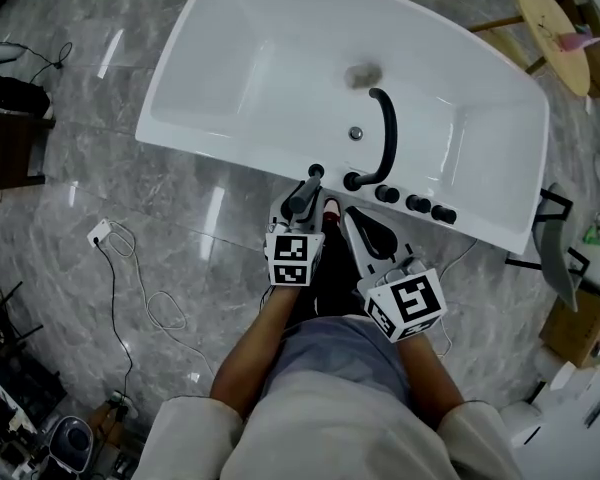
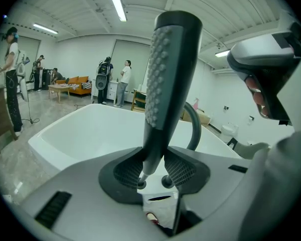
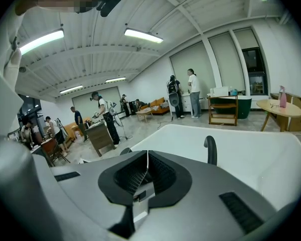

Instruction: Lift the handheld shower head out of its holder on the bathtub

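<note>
The dark grey handheld shower head (image 1: 306, 192) stands near the front rim of the white bathtub (image 1: 230, 158), left of the black arched faucet (image 1: 387, 128). My left gripper (image 1: 301, 208) is shut on its slim handle. In the left gripper view the shower head (image 2: 170, 74) rises upright between the pads (image 2: 128, 168), its nozzle face turned left, with the left gripper (image 2: 153, 160) clamped low on it. My right gripper (image 1: 352, 222) hangs beside it, right of the shower head, holding nothing. In the right gripper view the right gripper (image 3: 147, 160) has its pads together, with the faucet (image 3: 209, 150) and tub beyond.
Three black knobs (image 1: 416, 204) sit on the tub rim right of the faucet. A power strip with white cable (image 1: 101, 233) lies on the marble floor at left. A round wooden table (image 1: 553, 30) stands at the far right. Several people (image 3: 103, 117) stand across the room.
</note>
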